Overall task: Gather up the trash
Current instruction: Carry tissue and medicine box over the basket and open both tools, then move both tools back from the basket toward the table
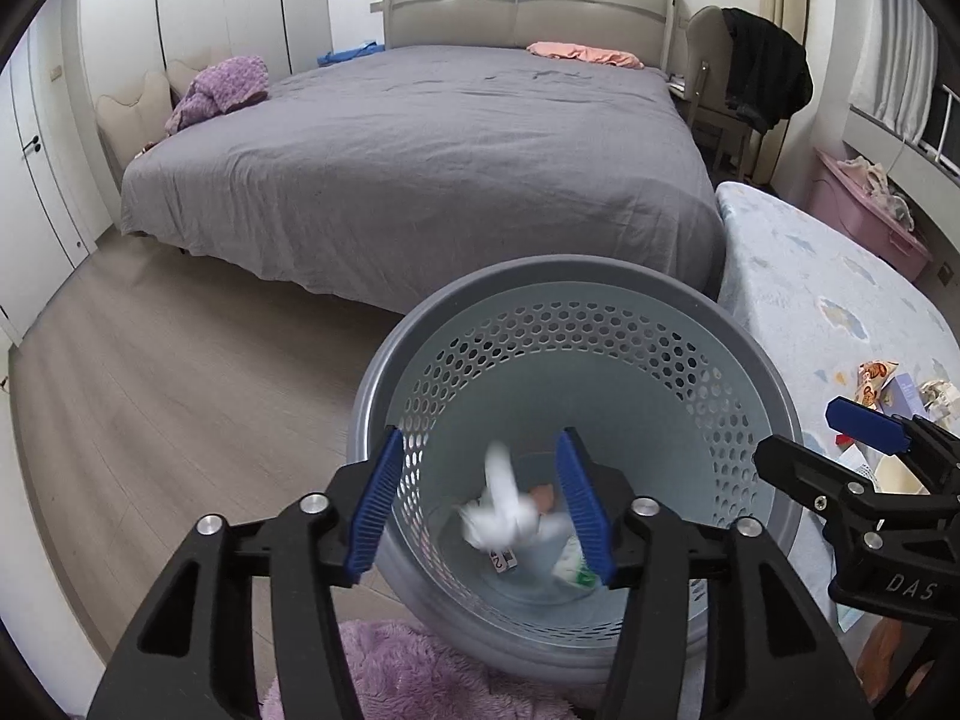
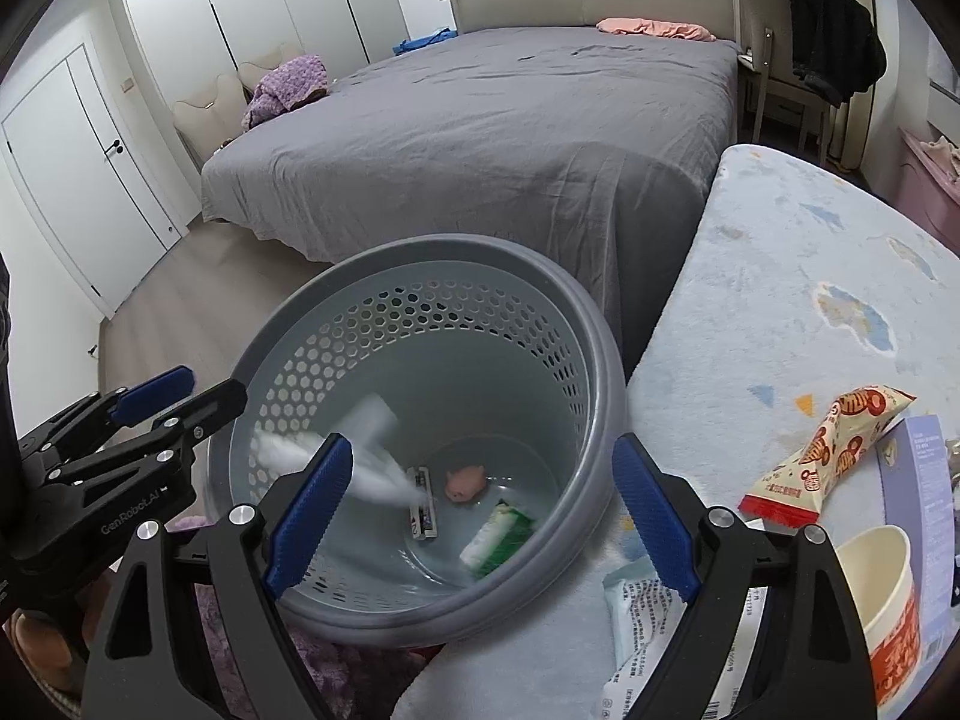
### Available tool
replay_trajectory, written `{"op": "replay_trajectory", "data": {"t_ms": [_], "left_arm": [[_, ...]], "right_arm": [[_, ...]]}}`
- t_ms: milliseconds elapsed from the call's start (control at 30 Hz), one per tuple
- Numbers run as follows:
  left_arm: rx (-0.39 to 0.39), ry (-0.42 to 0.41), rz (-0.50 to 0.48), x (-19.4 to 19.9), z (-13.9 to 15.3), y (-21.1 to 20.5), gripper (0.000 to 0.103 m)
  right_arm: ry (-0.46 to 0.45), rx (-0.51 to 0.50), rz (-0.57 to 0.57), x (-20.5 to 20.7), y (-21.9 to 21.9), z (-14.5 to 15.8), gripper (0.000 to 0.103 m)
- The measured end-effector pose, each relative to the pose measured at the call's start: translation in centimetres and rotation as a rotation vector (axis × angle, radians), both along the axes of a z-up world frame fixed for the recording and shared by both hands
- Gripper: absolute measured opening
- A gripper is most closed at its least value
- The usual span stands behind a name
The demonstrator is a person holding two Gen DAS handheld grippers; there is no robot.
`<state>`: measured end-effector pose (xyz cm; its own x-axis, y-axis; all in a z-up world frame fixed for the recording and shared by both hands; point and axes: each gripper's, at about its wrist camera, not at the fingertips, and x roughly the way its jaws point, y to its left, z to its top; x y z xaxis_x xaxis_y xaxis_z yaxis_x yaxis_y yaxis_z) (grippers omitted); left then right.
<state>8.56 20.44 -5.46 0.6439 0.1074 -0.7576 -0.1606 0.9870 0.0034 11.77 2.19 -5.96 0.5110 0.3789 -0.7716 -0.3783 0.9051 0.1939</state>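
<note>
Left wrist: left gripper (image 1: 480, 504) spread, tissue (image 1: 498, 510) dropping into bin (image 1: 576, 276) | right gripper (image 2: 480, 516) spread, empty | snack bag (image 2: 828, 450), cup (image 2: 882, 600) left at 3 o'clock

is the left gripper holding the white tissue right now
No, the left gripper is open over the bin, and the blurred white tissue is loose between its fingers, inside the bin.

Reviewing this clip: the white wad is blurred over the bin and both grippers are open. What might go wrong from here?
1. The white wad is blurred in mid-air near the left wall of the bin; it may glance off, though it looks inside the rim.
2. The right gripper straddles the bin's rim, so a careless swing toward the snack packet might tip the bin.
3. The paper cup sits close by and may get knocked.
</note>
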Motion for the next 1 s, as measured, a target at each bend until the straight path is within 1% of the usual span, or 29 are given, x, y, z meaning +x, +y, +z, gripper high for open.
{"op": "replay_trajectory", "data": {"t_ms": [533,700,1000], "left_arm": [[0.013,0.001,0.024,-1.0,0.5,-0.1,0.066],[0.018,-0.003,0.031,-1.4,0.7,-0.1,0.072],[0.033,-0.007,0.034,-2.3,1.4,-0.4,0.078]], "right_arm": [[-0.009,0.011,-0.01,-0.9,-0.7,0.7,0.085],[-0.013,0.016,-0.014,-1.3,-0.8,0.9,0.085],[-0.017,0.034,-0.027,-2.2,-1.6,1.4,0.085]]}}
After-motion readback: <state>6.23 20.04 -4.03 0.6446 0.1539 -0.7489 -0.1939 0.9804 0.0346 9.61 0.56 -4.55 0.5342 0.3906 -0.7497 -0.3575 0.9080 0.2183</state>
